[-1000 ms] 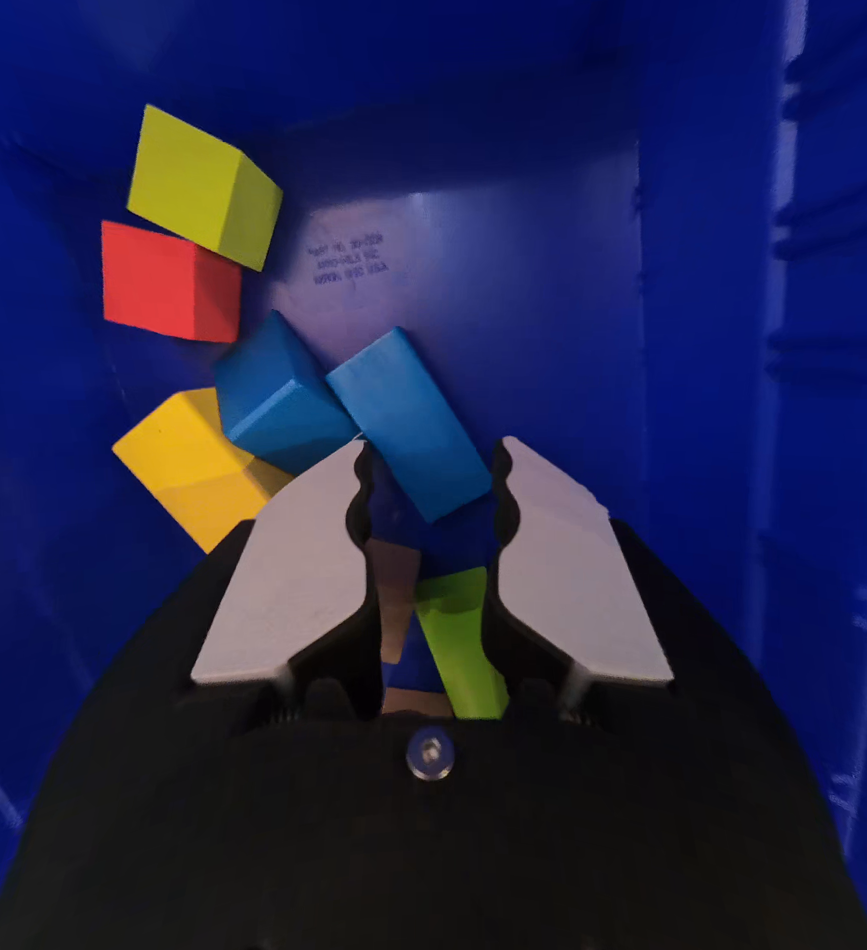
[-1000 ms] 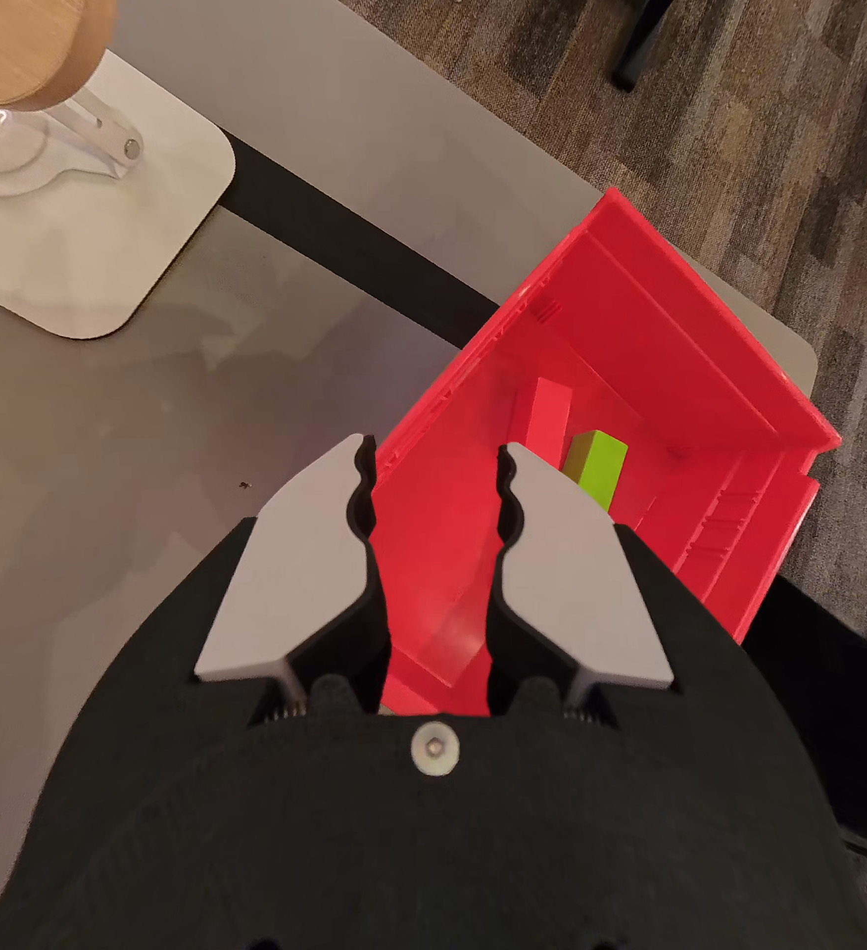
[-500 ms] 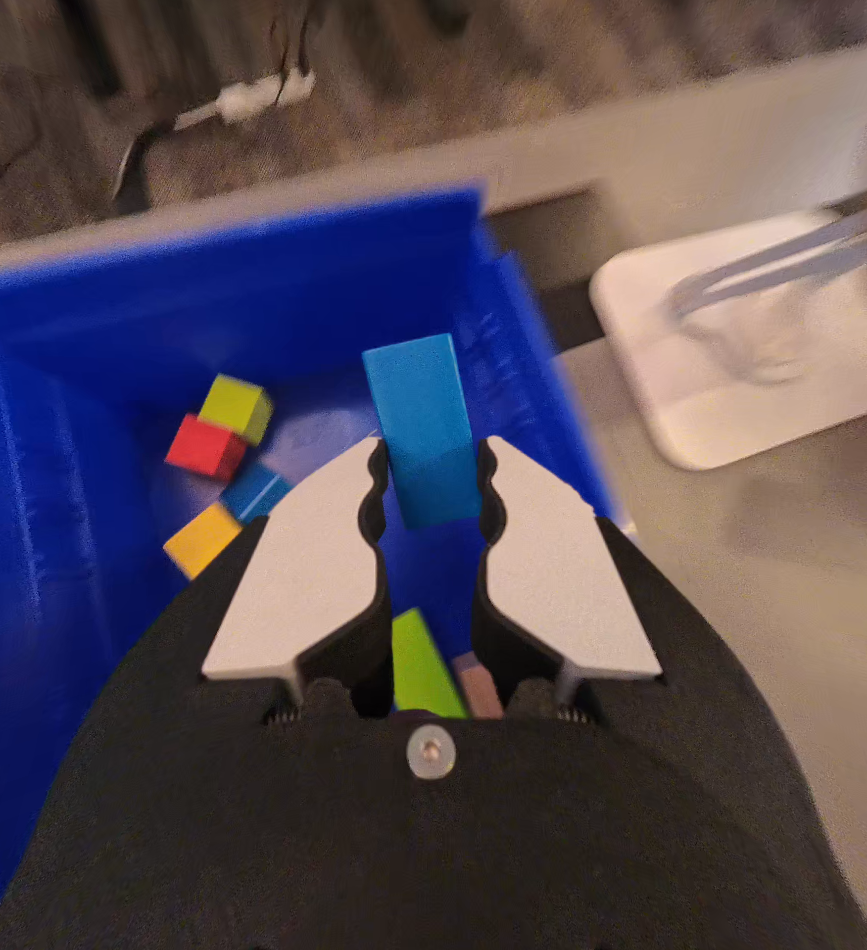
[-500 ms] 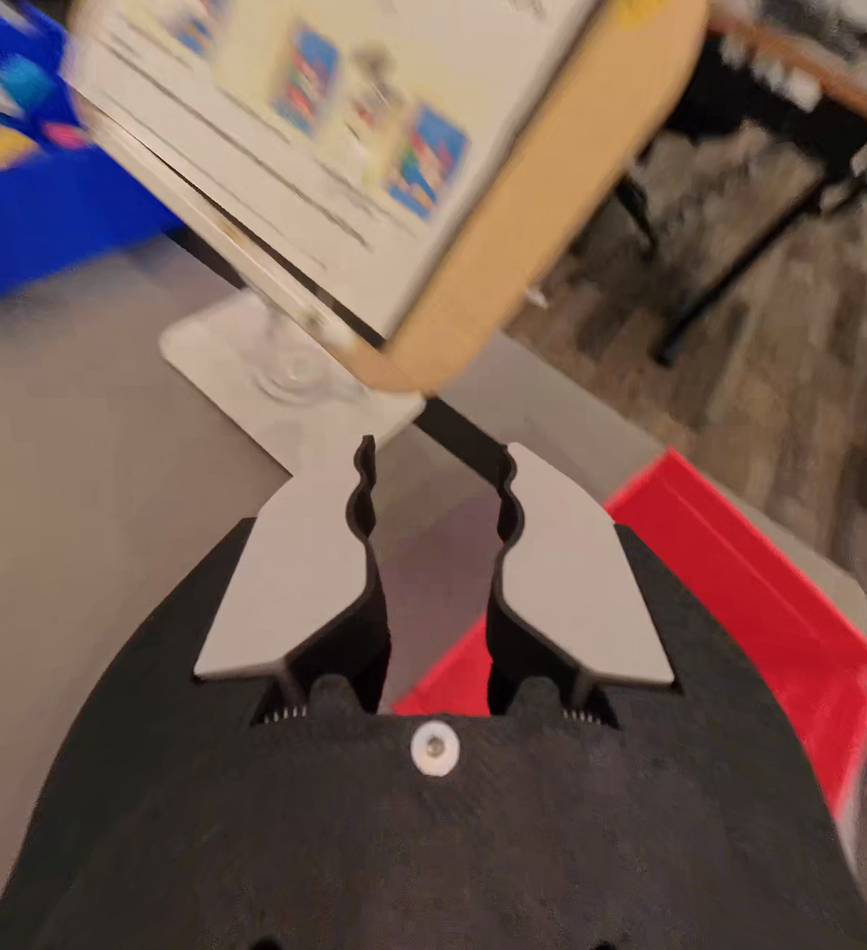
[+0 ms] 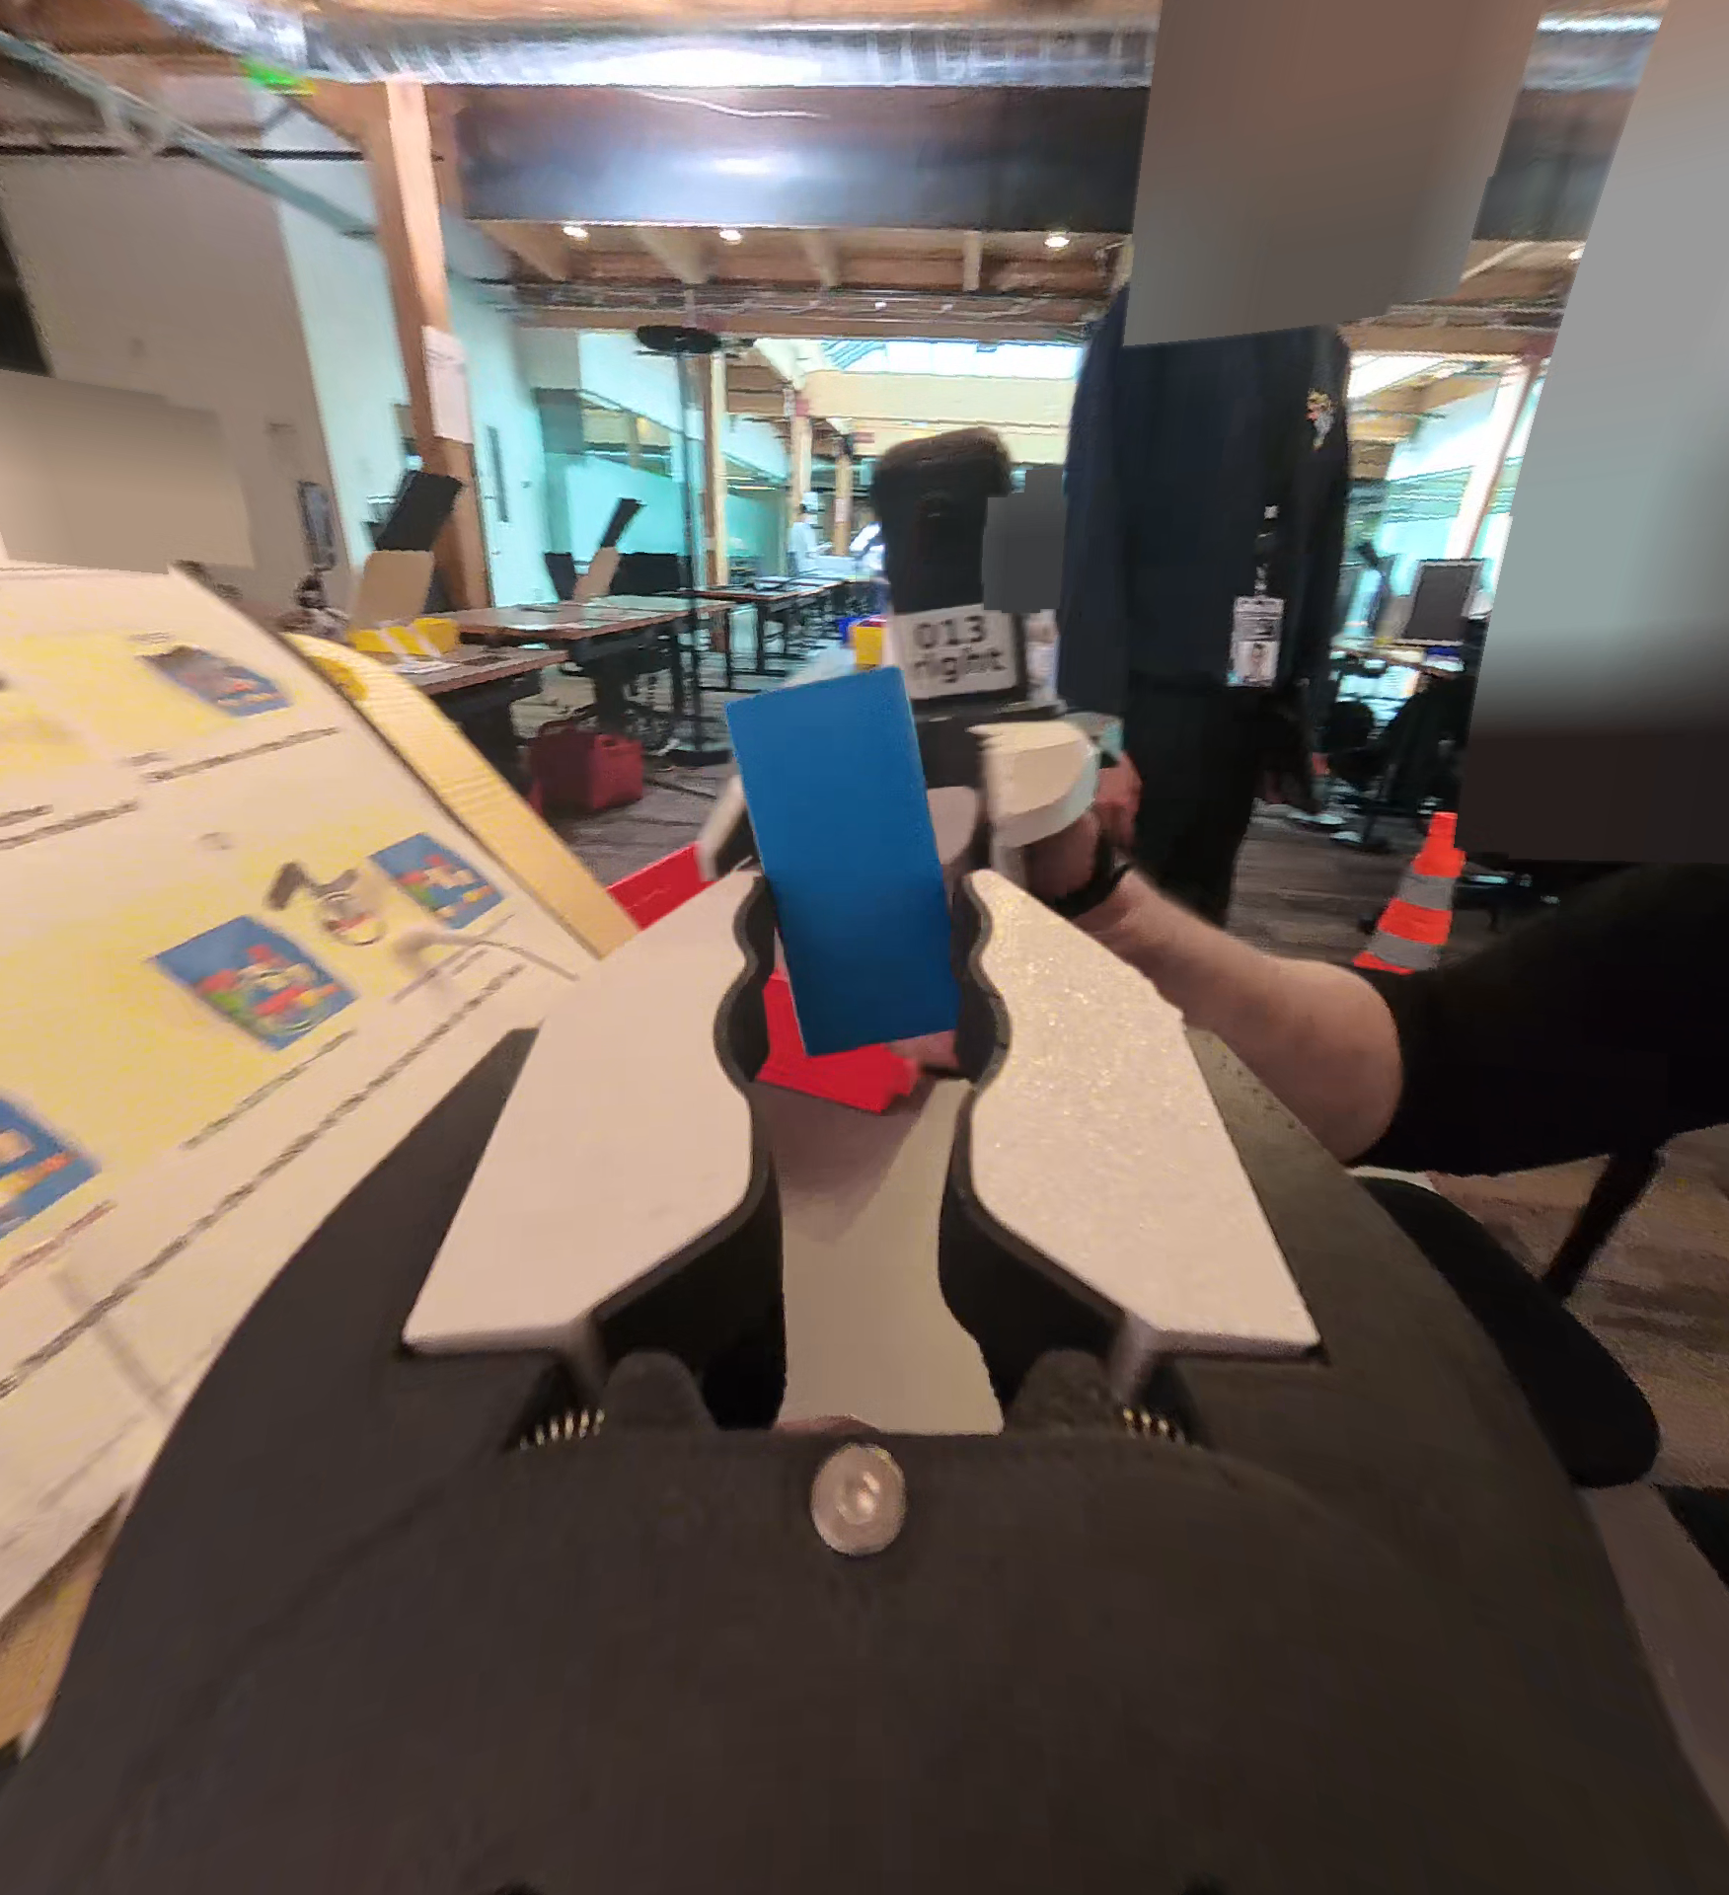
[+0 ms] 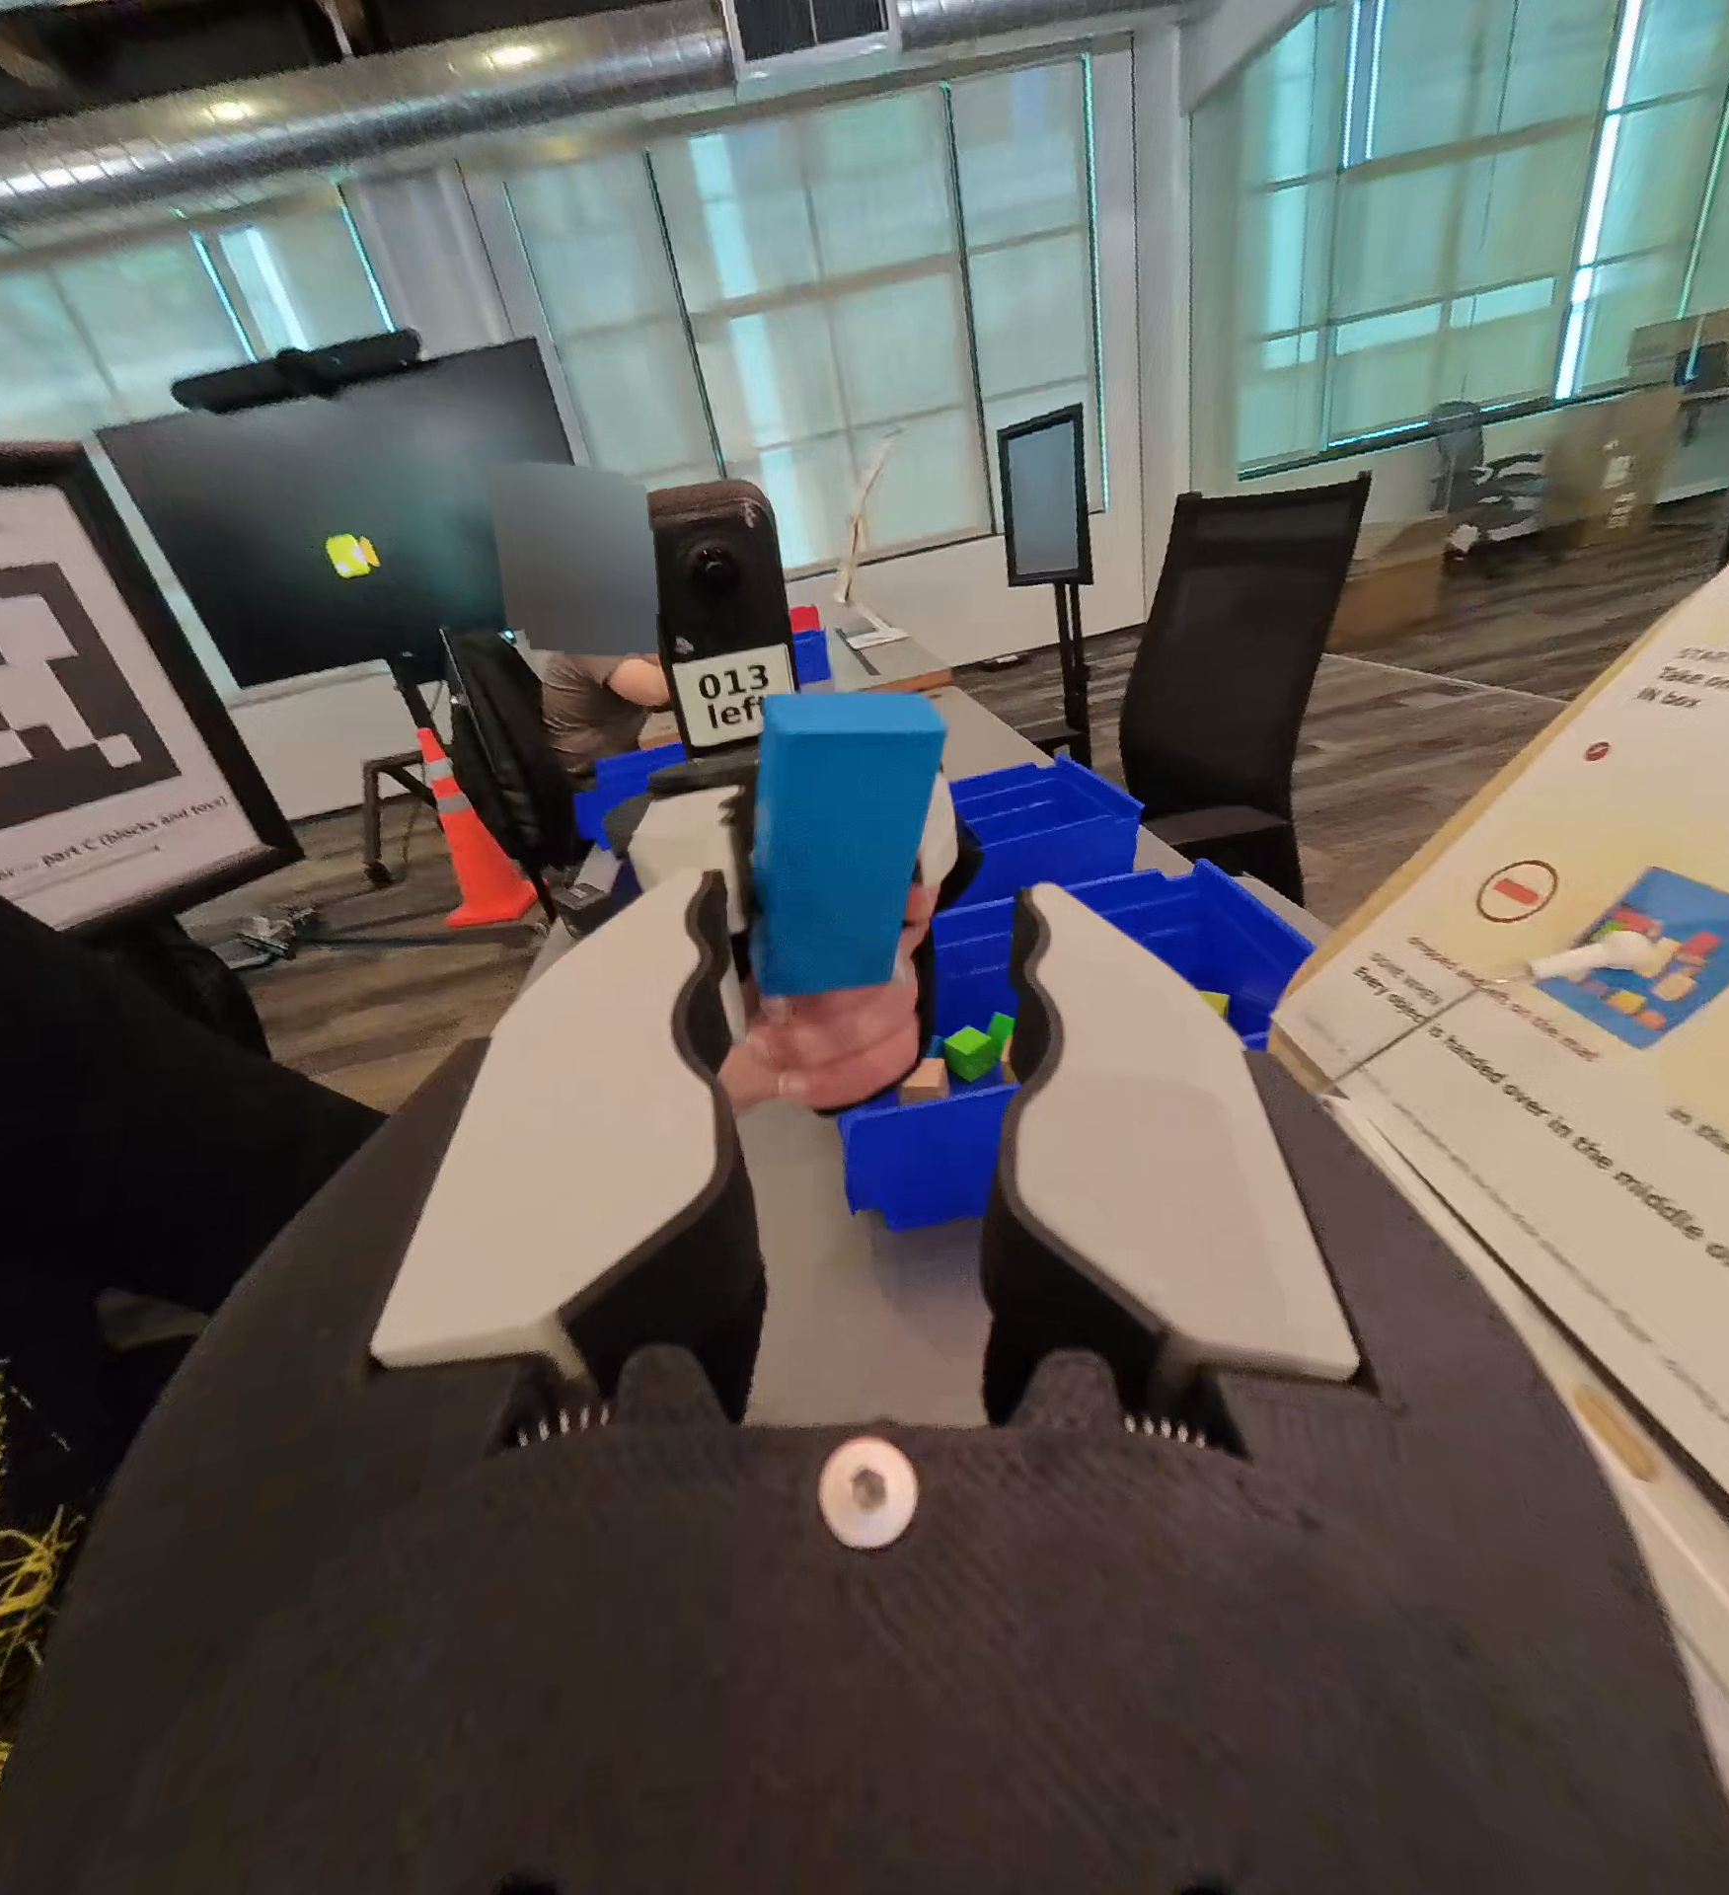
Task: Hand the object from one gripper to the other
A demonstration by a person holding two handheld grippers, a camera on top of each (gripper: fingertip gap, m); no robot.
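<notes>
Left wrist view, centre of the frame: the left hand-held gripper (image 5: 860, 959) is clamped on a blue block (image 5: 845, 861), both pads pressed against the block's lower sides while its long body stands nearly upright, leaning slightly toward the upper left. Behind the block, right of centre, the right hand-held gripper (image 5: 953, 810) faces it, held by a hand (image 5: 1096, 872) with a black sleeve running off to the right edge. A red bin (image 5: 830, 1072) shows just below the block, and an instruction sheet (image 5: 173, 872) on a board fills the left side.

Right wrist view, the right hand-held gripper (image 6: 866, 959) has its fingers (image 6: 1096, 1077) spread apart, with the blue block (image 6: 840, 841) upright at the centre, nearer the left finger. Blue bins (image 6: 1127, 923) sit on the counter (image 6: 871, 1282) right of centre; an orange cone (image 6: 476, 851) stands at middle left.
</notes>
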